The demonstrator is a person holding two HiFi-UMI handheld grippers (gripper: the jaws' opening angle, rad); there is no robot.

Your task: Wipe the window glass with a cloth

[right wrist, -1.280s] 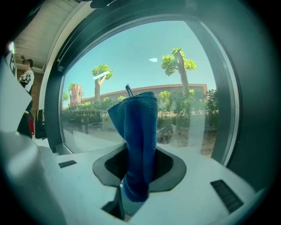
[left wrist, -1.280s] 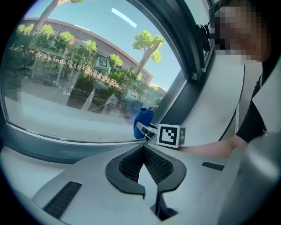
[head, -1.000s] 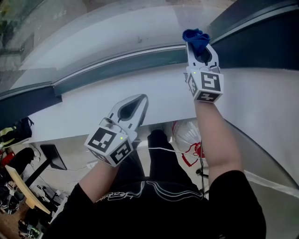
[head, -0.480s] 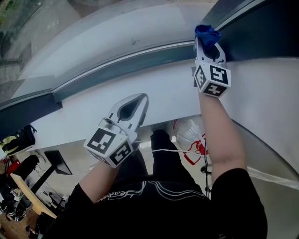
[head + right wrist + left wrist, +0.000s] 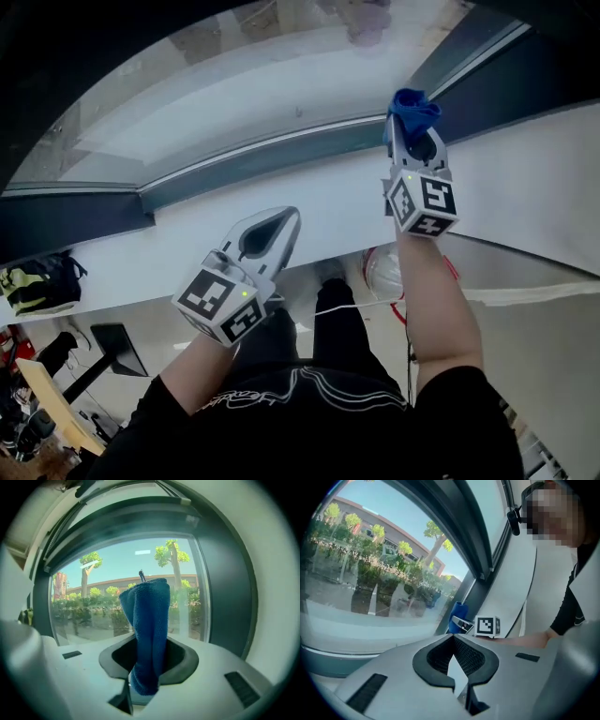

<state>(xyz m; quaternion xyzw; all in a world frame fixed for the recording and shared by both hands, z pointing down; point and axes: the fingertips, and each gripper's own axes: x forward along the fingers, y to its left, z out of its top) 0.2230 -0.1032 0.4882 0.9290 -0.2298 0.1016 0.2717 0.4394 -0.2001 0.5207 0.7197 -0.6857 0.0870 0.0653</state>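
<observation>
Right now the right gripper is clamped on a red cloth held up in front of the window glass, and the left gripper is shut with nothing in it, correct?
Not quite: the cloth is blue, not red. The right gripper view shows the blue cloth pinched in the right gripper, in front of the window glass. The rest holds: the left gripper is shut and empty.

Blue cloth (image 5: 147, 620), bunched upright between closed jaws, faces the window glass (image 5: 93, 616).

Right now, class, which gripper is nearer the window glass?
Right. The right gripper holds the cloth up by the window glass; the left gripper hangs back over the white sill.
</observation>
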